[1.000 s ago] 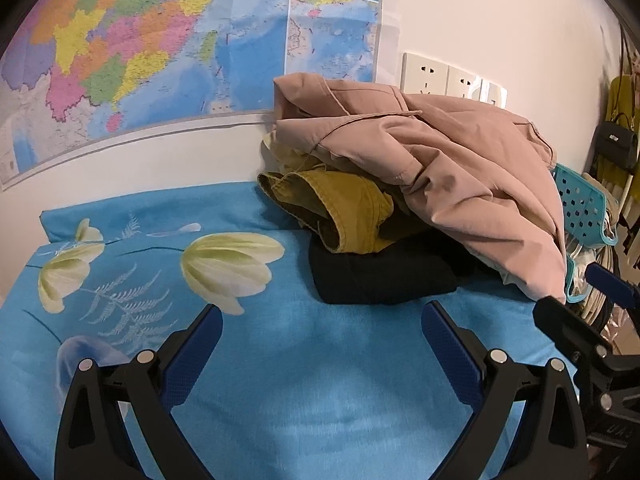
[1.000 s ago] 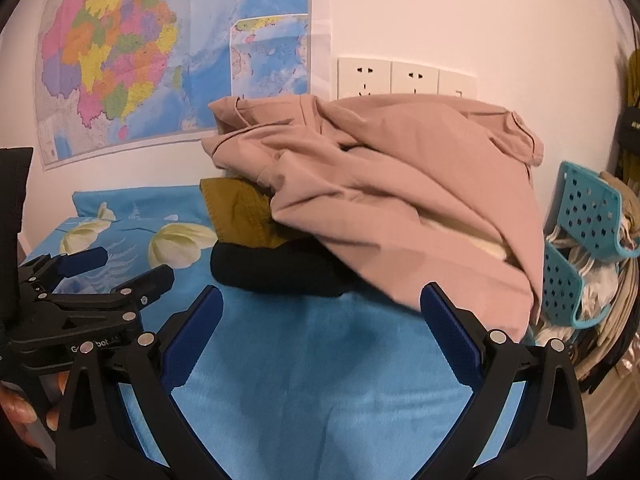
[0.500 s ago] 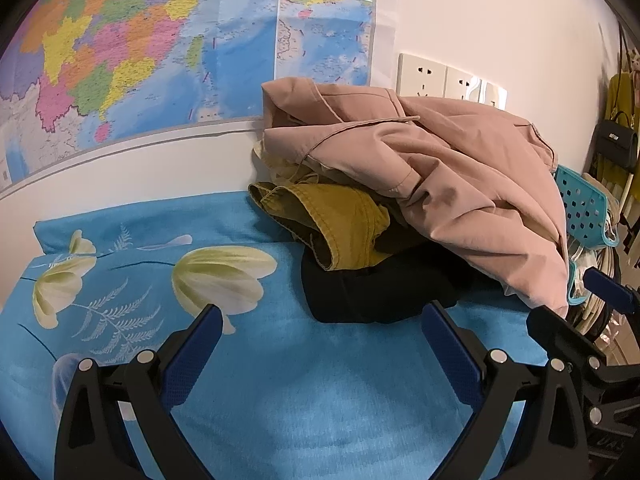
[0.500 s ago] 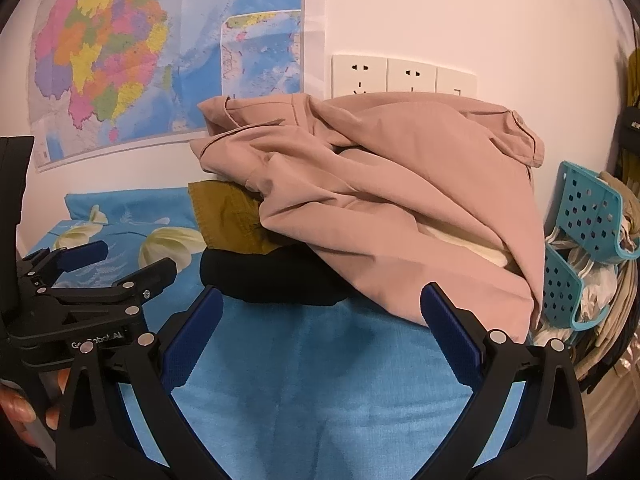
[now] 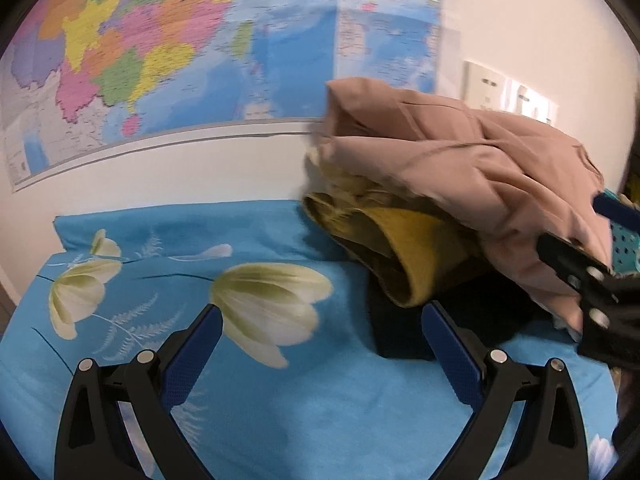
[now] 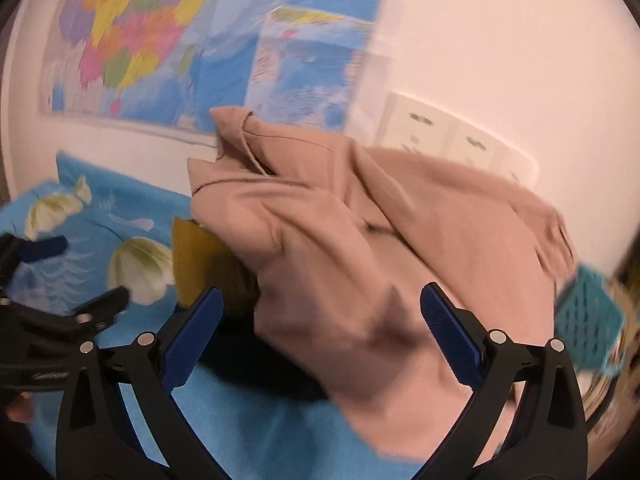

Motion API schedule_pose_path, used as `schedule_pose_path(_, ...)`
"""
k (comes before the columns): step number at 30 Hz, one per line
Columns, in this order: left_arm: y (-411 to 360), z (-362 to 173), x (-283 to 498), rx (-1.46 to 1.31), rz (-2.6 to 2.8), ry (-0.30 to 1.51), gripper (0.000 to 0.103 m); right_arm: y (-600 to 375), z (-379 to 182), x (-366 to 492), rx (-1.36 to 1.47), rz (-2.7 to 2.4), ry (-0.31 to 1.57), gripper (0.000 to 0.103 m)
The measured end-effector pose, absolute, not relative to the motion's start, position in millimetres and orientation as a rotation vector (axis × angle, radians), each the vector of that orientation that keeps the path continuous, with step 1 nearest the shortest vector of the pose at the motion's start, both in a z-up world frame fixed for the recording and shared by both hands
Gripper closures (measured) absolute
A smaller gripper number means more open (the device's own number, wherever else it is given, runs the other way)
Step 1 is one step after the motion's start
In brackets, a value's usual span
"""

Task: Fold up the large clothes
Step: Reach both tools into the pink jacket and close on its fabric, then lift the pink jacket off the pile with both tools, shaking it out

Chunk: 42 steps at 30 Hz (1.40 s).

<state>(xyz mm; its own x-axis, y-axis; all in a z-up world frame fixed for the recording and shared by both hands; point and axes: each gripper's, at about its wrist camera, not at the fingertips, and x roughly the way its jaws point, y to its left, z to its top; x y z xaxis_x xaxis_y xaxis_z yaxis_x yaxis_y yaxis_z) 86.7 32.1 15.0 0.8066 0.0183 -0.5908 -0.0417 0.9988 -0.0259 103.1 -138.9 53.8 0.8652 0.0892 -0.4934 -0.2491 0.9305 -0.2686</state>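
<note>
A pile of clothes lies on the blue flowered sheet (image 5: 280,400) against the wall. A pink-beige jacket (image 6: 360,240) is on top, also in the left wrist view (image 5: 460,160). Under it are a mustard garment (image 5: 408,256) and a black one (image 5: 400,336). My right gripper (image 6: 320,332) is open, its fingers either side of the jacket's front edge, close over it. My left gripper (image 5: 320,344) is open and empty above the sheet, just left of the pile. The right gripper (image 5: 580,268) shows at the right of the left wrist view.
A coloured map (image 5: 160,60) hangs on the white wall, with wall sockets (image 6: 440,136) to its right. A teal perforated basket (image 6: 588,312) stands right of the pile. The sheet's flower print (image 5: 272,304) lies to the left.
Both grippers have moved forward toward the pile. The right gripper has come in close over the pink-beige jacket. Both stay open.
</note>
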Motion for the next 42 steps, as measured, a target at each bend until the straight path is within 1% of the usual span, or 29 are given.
schedule_pose_path(3,43,12,94,-0.042,0.058,0.643,0.007,-113,48,139,-0.415,0.244,0.542,0.006)
schedule_pose_path(5,49,9,97,-0.043,0.068,0.654,0.007,-98,44,153,-0.474,0.24,0.529,0.006)
schedule_pose_path(6,51,7,98,-0.044,0.072,0.658,0.007,-89,42,162,-0.519,0.233,0.519,0.006)
schedule_pose_path(7,53,6,100,-0.044,0.075,0.664,0.007,-81,39,170,-0.56,0.22,0.509,0.01)
schedule_pose_path(8,55,4,102,-0.045,0.076,0.669,0.007,-76,39,177,-0.583,0.234,0.507,0.026)
schedule_pose_path(9,57,3,103,-0.044,0.079,0.673,0.007,-72,39,181,-0.598,0.251,0.513,0.04)
schedule_pose_path(10,58,1,105,-0.041,0.083,0.676,0.007,-70,40,186,-0.609,0.257,0.53,0.066)
schedule_pose_path(11,60,0,106,-0.038,0.084,0.678,0.007,-73,46,189,-0.598,0.261,0.55,0.087)
schedule_pose_path(13,64,-2,110,-0.031,0.089,0.683,0.007,-83,61,186,-0.567,0.26,0.542,0.093)
schedule_pose_path(17,68,2,121,-0.019,0.071,0.678,0.007,-123,117,161,-0.431,0.286,0.462,0.094)
schedule_pose_path(23,58,30,138,0.002,-0.039,0.566,0.007,-196,198,128,-0.206,0.33,0.386,0.095)
schedule_pose_path(29,19,56,153,0.051,-0.251,0.453,0.007,-252,255,104,-0.063,0.348,0.306,0.095)
schedule_pose_path(33,-7,70,164,0.064,-0.349,0.413,0.007,-272,273,88,-0.043,0.345,0.232,0.095)
schedule_pose_path(37,-29,87,175,0.039,-0.45,0.388,0.007,-279,273,83,-0.022,0.353,0.239,0.095)
schedule_pose_path(39,-27,92,177,-0.018,-0.493,0.395,0.007,-267,263,83,-0.054,0.388,0.267,0.095)
schedule_pose_path(42,-14,87,175,-0.08,-0.501,0.438,0.007,-237,225,87,-0.102,0.472,0.379,0.095)
